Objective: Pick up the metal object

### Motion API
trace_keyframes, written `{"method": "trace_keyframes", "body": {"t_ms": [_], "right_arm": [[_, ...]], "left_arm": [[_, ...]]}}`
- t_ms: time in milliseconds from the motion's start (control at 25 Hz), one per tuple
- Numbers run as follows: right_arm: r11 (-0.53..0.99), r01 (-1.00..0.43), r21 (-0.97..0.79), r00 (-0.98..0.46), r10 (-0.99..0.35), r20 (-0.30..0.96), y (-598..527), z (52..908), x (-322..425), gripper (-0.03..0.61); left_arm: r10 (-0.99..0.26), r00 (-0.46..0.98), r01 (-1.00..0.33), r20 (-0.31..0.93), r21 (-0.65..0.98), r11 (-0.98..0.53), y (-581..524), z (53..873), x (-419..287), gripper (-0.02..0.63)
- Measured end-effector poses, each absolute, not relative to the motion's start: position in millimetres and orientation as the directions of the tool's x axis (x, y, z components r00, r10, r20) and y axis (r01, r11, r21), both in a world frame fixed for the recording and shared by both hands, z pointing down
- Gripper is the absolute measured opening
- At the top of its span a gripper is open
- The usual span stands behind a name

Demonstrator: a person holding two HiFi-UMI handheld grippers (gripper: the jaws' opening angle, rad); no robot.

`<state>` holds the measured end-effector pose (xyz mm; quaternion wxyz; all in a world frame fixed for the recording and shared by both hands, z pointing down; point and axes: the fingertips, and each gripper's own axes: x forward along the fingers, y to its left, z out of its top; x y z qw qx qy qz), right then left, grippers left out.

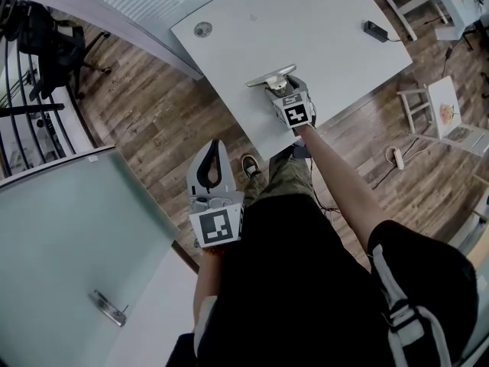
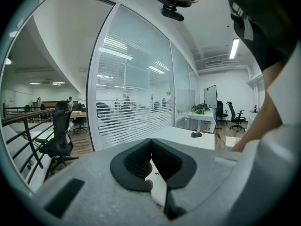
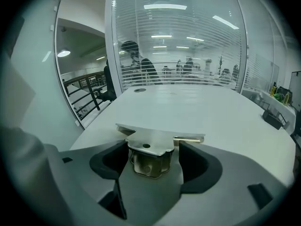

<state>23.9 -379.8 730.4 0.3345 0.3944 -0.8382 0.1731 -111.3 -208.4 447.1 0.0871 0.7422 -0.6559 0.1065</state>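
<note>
Far left: a black railing (image 1: 23, 113) and a black office chair (image 1: 55, 48) stand on the wood floor (image 1: 160, 121).
Lower left: a frosted glass panel (image 1: 69, 235) carries a metal handle (image 1: 111, 309).
Left gripper: the left gripper (image 1: 215, 147) is held over the floor, in front of the person's body and well apart from the table. Its own view points out across the office, toward a glass wall with blinds (image 2: 134, 93).
Left jaws: the tips are together, with nothing between them.
Centre: a white table (image 1: 321, 21) lies ahead of the person. A small round cap (image 1: 202, 29) is set into its far left part.
Metal object: the metal object (image 1: 270, 76) lies on the table near the near corner. It is a flat silvery plate with a folded, brass-coloured piece (image 3: 149, 163) under it.
Right gripper: the right gripper (image 1: 280, 87) reaches out on a straight arm, tilted down at the table, just behind the metal object.
Right jaws: they stand wide apart. The metal object (image 3: 153, 147) sits in the gap between them. A sliver of space shows beside the right pad, so the jaws are not clamped on it.
Right of table: a small black box (image 1: 375, 30) with a cable rests near the table's far right edge.
Far right: a white chair (image 1: 447, 113) stands on the floor, with a power strip (image 1: 396, 157) lying near it.
</note>
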Motion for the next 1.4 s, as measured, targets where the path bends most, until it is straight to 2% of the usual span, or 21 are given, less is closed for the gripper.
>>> {"method": "trace_keyframes", "body": {"t_ms": [760, 1400], "right_arm": [[0.620, -0.783, -0.040, -0.461, -0.537, 0.707, -385, 722, 10, 0.290], [0.656, -0.755, -0.004, -0.511, -0.585, 0.630, -391, 661, 4, 0.290]], "left_arm": [[-0.972, 0.070, -0.997, 0.223, -0.020, -0.076, -204, 434, -134, 0.015], [-0.987, 0.074, -0.997, 0.145, -0.013, -0.077, -204, 411, -142, 0.015]]}}
